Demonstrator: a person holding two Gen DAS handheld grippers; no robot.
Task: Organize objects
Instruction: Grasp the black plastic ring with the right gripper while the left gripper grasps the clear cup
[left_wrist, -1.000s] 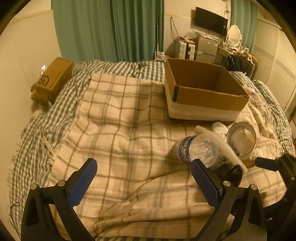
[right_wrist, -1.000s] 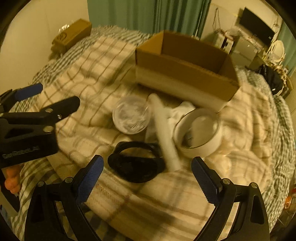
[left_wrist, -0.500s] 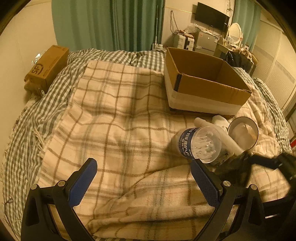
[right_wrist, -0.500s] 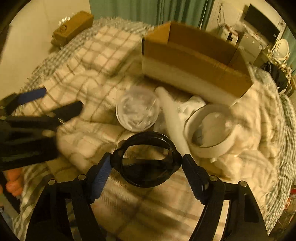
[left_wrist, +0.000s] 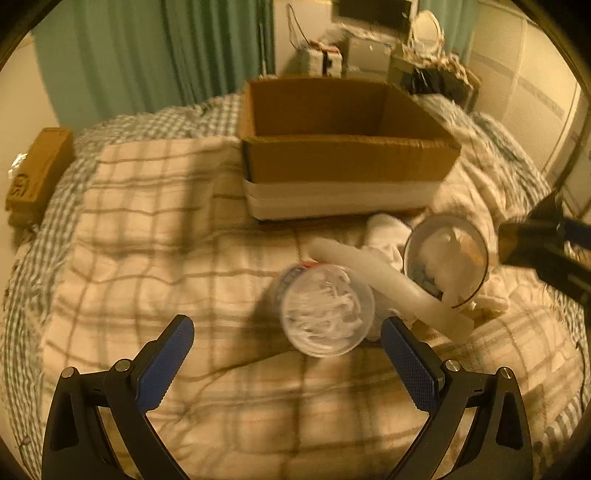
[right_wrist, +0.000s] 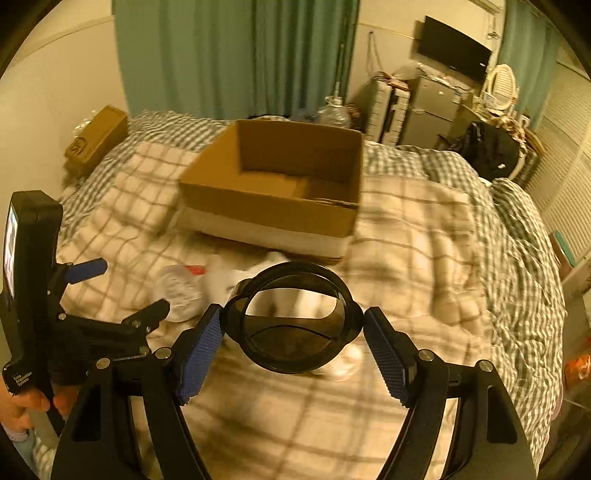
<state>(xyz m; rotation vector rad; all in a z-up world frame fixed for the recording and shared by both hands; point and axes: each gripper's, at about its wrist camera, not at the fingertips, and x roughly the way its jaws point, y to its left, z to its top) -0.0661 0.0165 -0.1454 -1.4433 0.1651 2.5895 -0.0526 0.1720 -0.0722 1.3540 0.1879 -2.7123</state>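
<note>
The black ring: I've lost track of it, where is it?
In the right wrist view, the black ring sits between the right gripper fingers, lifted above the blanket, before the cardboard box.

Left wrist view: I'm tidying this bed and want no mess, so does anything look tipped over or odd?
Yes. The clear jar lies on its side on the plaid blanket, mouth toward the camera, and the white-rimmed container beside it is tipped too, stuffing showing. A white tube leans across both. The cardboard box sits upright.

White tube (left_wrist: 391, 286) blurred; black ring (right_wrist: 291, 319) hides cup.
</note>
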